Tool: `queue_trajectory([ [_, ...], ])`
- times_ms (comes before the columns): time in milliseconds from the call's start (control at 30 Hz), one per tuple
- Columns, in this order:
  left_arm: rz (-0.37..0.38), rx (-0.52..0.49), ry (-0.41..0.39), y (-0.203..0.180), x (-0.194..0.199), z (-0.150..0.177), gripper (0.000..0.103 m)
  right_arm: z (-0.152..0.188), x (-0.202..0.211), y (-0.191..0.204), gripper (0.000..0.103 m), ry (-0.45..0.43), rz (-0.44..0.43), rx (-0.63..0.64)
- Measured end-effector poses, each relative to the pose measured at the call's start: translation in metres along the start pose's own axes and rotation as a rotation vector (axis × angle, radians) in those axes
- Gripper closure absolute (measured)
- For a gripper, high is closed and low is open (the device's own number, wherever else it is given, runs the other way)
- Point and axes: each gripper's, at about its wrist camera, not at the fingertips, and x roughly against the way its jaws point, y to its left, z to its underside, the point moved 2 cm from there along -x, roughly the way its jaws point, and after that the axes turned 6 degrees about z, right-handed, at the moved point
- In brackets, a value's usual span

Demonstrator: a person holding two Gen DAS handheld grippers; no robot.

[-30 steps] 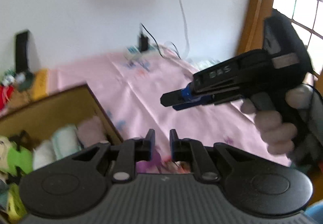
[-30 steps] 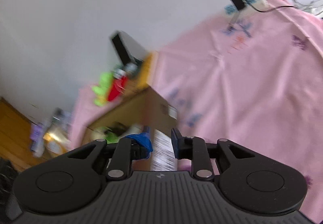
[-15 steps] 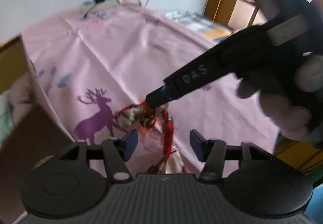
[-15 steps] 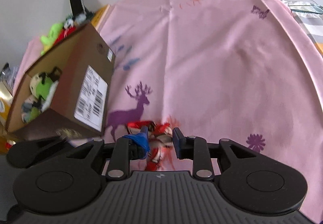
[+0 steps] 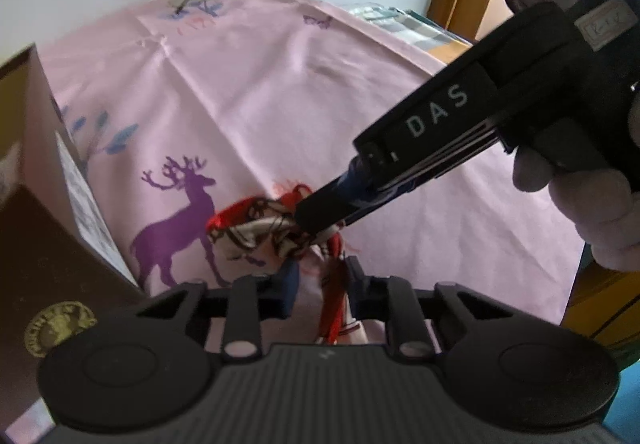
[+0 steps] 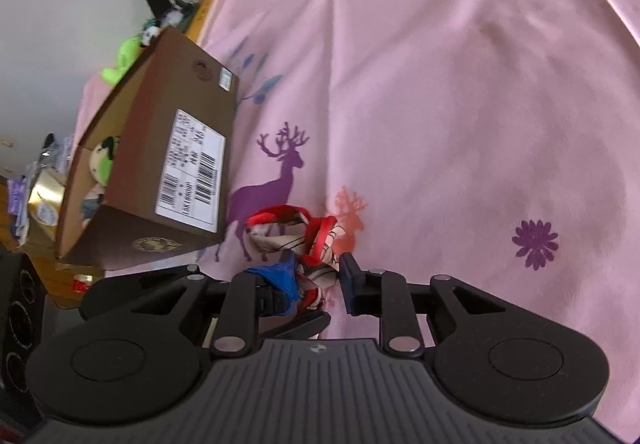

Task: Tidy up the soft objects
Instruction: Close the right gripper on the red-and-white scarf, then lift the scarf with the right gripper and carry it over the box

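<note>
Red-and-cream scarf [image 5: 260, 232] sits crumpled on the pink bench cloth [image 5: 280, 84] by the cardboard box [image 6: 160, 148]. Left claw [image 5: 320, 280] just closed, pinching its edge; right claw [image 6: 318, 276] is clamped on the bunch too. Next, probably lift together into the box. "DAS" reads on the right claw.

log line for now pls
left gripper: jaws closing, scarf between | right gripper: jaws closing, scarf between | scarf: on pink tablecloth by box
</note>
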Motion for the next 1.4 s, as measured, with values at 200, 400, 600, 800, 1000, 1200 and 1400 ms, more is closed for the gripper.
queue_trajectory([
  [200, -0.039, 0.008, -0.103, -0.004, 0.036, -0.014, 0.088, -0.009, 0.019, 0.004, 0.101, -0.039, -0.112, -0.004],
  [400, -0.011, -0.025, -0.202, -0.007, 0.073, -0.03, 0.088, -0.021, 0.041, 0.016, 0.101, -0.126, -0.187, 0.013],
  [600, 0.009, -0.013, -0.101, -0.009, 0.05, -0.011, 0.053, -0.021, 0.019, 0.024, 0.093, -0.119, -0.009, 0.127],
  [800, -0.038, -0.018, -0.038, -0.008, 0.019, 0.003, 0.04, -0.014, -0.002, 0.014, 0.092, -0.051, 0.046, 0.1],
  [1000, -0.071, 0.015, 0.008, 0.003, -0.007, 0.006, 0.049, -0.011, -0.015, 0.013, 0.092, 0.001, 0.046, 0.093],
  [1200, -0.041, 0.024, -0.004, 0.007, -0.008, 0.003, 0.082, -0.003, -0.019, 0.011, 0.093, 0.025, 0.007, 0.047],
  [1400, -0.019, 0.011, 0.022, 0.006, -0.008, -0.003, 0.089, 0.002, -0.016, 0.004, 0.097, 0.013, -0.025, -0.036],
])
